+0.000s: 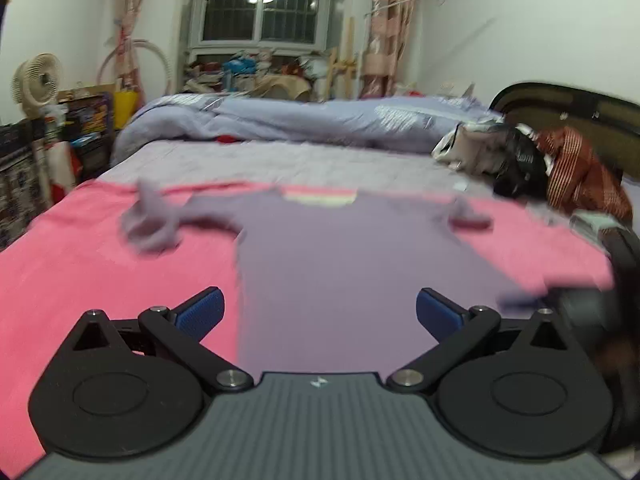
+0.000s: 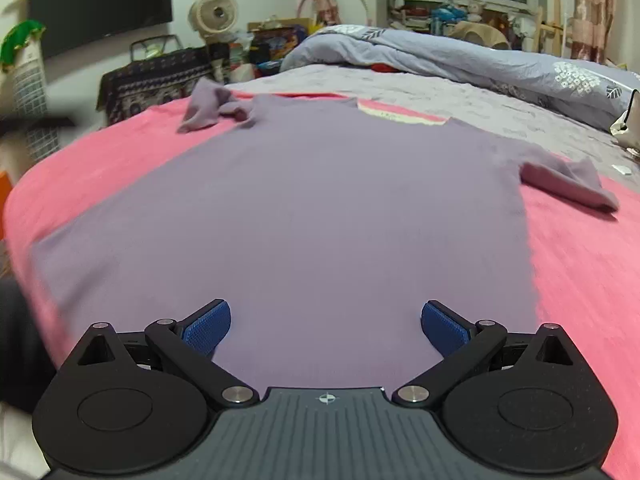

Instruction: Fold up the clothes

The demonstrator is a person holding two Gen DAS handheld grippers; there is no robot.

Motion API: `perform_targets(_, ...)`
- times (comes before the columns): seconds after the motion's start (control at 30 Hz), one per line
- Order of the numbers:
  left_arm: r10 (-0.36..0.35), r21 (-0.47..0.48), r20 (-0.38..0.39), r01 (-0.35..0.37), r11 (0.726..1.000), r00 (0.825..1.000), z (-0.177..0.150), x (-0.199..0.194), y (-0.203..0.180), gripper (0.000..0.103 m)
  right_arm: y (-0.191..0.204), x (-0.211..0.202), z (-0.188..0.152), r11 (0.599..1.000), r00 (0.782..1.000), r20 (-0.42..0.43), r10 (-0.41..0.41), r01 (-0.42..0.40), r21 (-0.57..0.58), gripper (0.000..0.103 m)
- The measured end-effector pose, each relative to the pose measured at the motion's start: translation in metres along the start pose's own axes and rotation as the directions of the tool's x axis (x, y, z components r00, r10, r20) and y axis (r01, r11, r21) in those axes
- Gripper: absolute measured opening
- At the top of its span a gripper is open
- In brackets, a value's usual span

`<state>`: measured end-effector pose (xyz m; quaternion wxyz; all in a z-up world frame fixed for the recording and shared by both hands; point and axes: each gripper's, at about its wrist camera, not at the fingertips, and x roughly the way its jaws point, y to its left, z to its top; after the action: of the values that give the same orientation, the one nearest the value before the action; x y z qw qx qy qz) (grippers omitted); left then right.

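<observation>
Shirt (image 2: 304,208), one purple short-sleeved tee, lies spread flat on one pink sheet (image 2: 580,272) on the bed, collar far, both sleeves crumpled. Two grippers hover at its near hem, left gripper (image 1: 318,312) and right gripper (image 2: 326,322), fingers spread wide, holding nothing. Pinching could catch the sheet beneath, and bunched sleeves may skew any fold.

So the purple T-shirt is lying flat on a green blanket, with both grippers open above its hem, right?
Not quite: the blanket under the purple T-shirt is pink, not green, as the right wrist view shows. The left gripper and right gripper are indeed open.
</observation>
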<state>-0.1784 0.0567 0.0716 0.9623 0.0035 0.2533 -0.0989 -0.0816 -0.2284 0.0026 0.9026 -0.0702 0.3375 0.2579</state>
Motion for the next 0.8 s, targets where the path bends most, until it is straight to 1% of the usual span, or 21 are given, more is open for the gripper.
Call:
perform_targets(0.1, 0.001, 0.019, -0.041, 0.000, 1.000, 0.999, -0.011, 0.009, -0.007, 0.103, 0.005, -0.034, -0.023, 0.997, 1.000, -0.026, -0.014, 0.012, -0.074, 0.103)
perform_targets(0.2, 0.002, 0.038, -0.083, 0.001, 0.999, 0.997, -0.021, 0.017, -0.014, 0.103, 0.012, -0.053, -0.036, 0.991, 0.994, -0.113, -0.014, -0.002, -0.137, 0.103)
perform_targets(0.27, 0.003, 0.051, -0.110, 0.002, 0.999, 0.994, -0.028, 0.023, -0.019, 0.103, 0.020, -0.065, -0.038, 0.969, 0.987, -0.160, -0.025, -0.015, -0.246, 0.103)
perform_targets(0.3, 0.004, 0.057, -0.124, 0.003, 0.998, 0.992, -0.032, 0.026, -0.021, 0.103, 0.022, -0.070, -0.035, 0.960, 0.985, -0.171, -0.012, -0.037, -0.279, 0.103)
perform_targets(0.37, 0.006, 0.069, -0.151, 0.005, 0.998, 0.988, -0.039, 0.032, -0.026, 0.103, 0.019, -0.076, -0.018, 0.959, 0.994, -0.105, 0.040, -0.068, -0.274, 0.103)
perform_targets(0.43, 0.008, 0.082, -0.179, 0.007, 0.997, 0.984, -0.046, 0.038, -0.031, 0.103, 0.013, -0.076, 0.005, 0.963, 0.995, -0.021, 0.097, -0.099, -0.252, 0.103)
perform_targets(0.47, 0.009, 0.088, -0.192, 0.008, 0.996, 0.981, -0.050, 0.041, -0.033, 0.103, 0.009, -0.067, 0.020, 0.966, 0.993, 0.025, 0.119, -0.110, -0.233, 0.103)
perform_targets(0.5, 0.022, 0.110, -0.209, 0.002, 0.994, 0.978, -0.054, 0.035, -0.035, 0.103, 0.005, -0.058, 0.035, 0.969, 0.988, 0.071, 0.140, -0.122, -0.214, 0.103)
perform_targets(0.57, 0.050, 0.160, -0.243, -0.011, 0.987, 0.969, -0.062, 0.022, -0.038, 0.103, 0.002, -0.021, 0.064, 0.981, 0.986, 0.119, 0.115, -0.094, -0.169, 0.103)
perform_targets(0.6, 0.070, 0.179, -0.248, -0.026, 0.984, 0.966, -0.063, 0.015, -0.039, 0.103, -0.001, -0.001, 0.076, 0.987, 0.989, 0.111, 0.099, -0.083, -0.141, 0.103)
perform_targets(0.63, 0.091, 0.197, -0.250, -0.042, 0.979, 0.964, -0.063, 0.008, -0.040, 0.103, -0.003, 0.024, 0.083, 0.991, 0.993, 0.074, 0.093, -0.086, -0.099, 0.103)
perform_targets(0.67, 0.101, 0.189, -0.234, -0.056, 0.980, 0.967, -0.061, -0.001, -0.038, 0.103, -0.005, 0.048, 0.091, 0.995, 0.995, 0.036, 0.090, -0.087, -0.057, 0.103)
perform_targets(0.73, 0.116, 0.164, -0.197, -0.084, 0.983, 0.973, -0.054, -0.018, -0.031, 0.103, -0.010, 0.084, 0.087, 0.995, 0.992, -0.078, 0.097, -0.096, 0.018, 0.103)
perform_targets(0.8, 0.096, 0.072, -0.130, -0.087, 0.994, 0.987, -0.037, -0.036, -0.013, 0.103, -0.003, 0.081, 0.069, 0.996, 0.997, -0.009, 0.075, -0.076, -0.050, 0.103)
